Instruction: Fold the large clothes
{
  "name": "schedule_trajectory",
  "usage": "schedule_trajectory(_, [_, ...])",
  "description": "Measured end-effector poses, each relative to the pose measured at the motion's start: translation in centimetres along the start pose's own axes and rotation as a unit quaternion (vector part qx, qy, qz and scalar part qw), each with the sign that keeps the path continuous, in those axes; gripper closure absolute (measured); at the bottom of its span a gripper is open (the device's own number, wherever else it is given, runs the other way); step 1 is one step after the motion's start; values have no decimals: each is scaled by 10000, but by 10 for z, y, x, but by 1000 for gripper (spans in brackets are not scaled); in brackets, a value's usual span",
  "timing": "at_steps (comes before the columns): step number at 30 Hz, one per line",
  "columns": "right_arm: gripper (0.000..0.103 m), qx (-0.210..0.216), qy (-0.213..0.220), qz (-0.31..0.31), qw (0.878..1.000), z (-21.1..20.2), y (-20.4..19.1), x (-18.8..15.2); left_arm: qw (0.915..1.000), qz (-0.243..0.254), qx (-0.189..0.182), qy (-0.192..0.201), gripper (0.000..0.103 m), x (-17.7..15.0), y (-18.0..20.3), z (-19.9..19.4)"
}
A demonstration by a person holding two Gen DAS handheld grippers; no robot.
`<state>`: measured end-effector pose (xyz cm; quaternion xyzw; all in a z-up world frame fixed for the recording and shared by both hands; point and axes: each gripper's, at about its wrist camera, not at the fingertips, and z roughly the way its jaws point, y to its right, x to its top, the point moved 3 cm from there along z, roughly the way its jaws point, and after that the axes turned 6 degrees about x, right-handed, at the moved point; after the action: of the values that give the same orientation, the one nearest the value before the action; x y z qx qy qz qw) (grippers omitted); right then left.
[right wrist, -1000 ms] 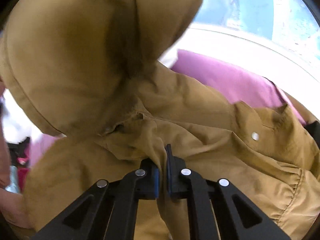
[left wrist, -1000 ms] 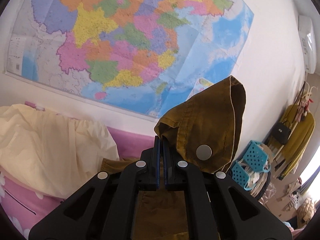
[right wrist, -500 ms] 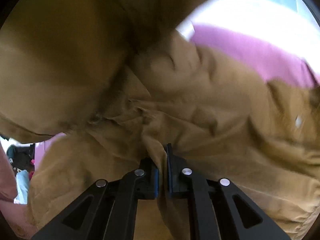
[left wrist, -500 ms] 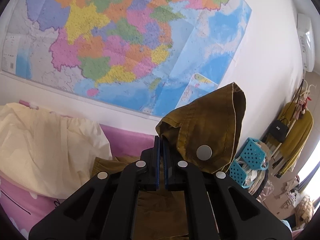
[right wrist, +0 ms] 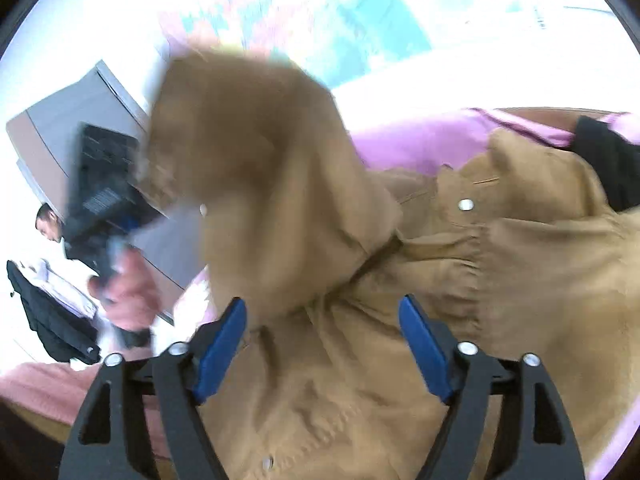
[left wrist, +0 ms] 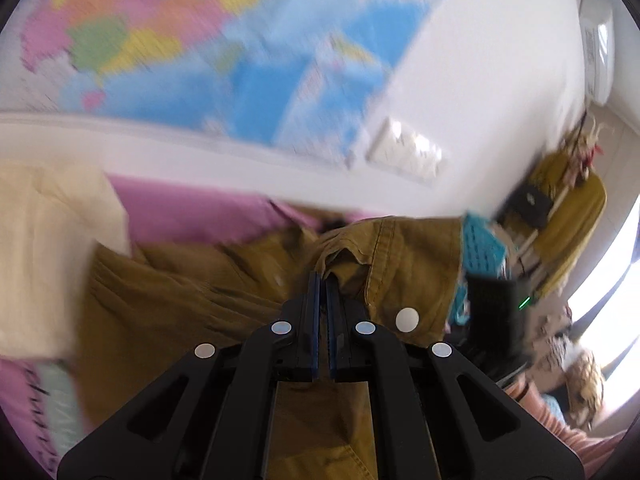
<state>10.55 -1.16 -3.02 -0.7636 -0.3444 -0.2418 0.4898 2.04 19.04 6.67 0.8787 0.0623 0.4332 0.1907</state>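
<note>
A mustard-brown jacket [left wrist: 192, 292] with silver snaps lies on a pink bed sheet [left wrist: 192, 216]. My left gripper [left wrist: 322, 280] is shut on a fold of the jacket near a snap, low over the bed. In the right wrist view the jacket [right wrist: 520, 264] spreads under my right gripper [right wrist: 322, 312], which is open with blue pads [right wrist: 224, 336] wide apart over the cloth. The jacket's hood [right wrist: 248, 152] is blurred, lifted at upper left.
A cream cloth [left wrist: 44, 248] lies at the left on the bed. A wall map [left wrist: 200, 52] hangs behind. A teal basket [left wrist: 480, 240] and hanging clothes [left wrist: 572, 208] stand at the right. A grey cabinet [right wrist: 80, 128] and a person [right wrist: 48, 224] are at the left.
My right gripper has opened and let go of the jacket. My left gripper has dropped down toward the bed with the jacket still in it. The hood has swung left.
</note>
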Motion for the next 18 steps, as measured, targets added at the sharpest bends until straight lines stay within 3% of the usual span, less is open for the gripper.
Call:
schedule_trajectory(3, [22, 68, 110, 292, 9995, -24, 20, -13, 9983, 178, -149, -527, 91, -26, 15, 38])
schedule_trajectory(5, [22, 149, 119, 595, 9980, -31, 28, -25, 9957, 262, -249, -850, 71, -41, 21, 56])
schedule_trajectory(6, [22, 118, 122, 680, 9975, -35, 33, -29, 9945, 287, -243, -979, 69, -50, 23, 65])
schedule_trajectory(10, [16, 535, 172, 1273, 9903, -40, 50, -46, 9922, 379, -311, -1147, 54, -67, 26, 75])
schedule_trajectory(14, [16, 792, 346, 1511, 9847, -45, 57, -54, 9928, 432, -226, -1090, 48, -70, 22, 71])
schedule_trajectory(15, [21, 766, 406, 1462, 9855, -45, 57, -53, 9929, 423, -274, -1081, 48, -71, 19, 68])
schedule_trajectory(16, [43, 723, 512, 1363, 9867, -48, 57, -52, 9929, 440, -266, -1070, 47, -70, 17, 66])
schedule_trajectory(17, [56, 679, 552, 1278, 9879, -50, 55, -49, 9929, 473, -249, -1059, 47, -71, 15, 63])
schedule_trajectory(18, [82, 541, 567, 1211, 9895, -56, 52, -46, 9928, 515, -210, -1058, 47, -71, 14, 62])
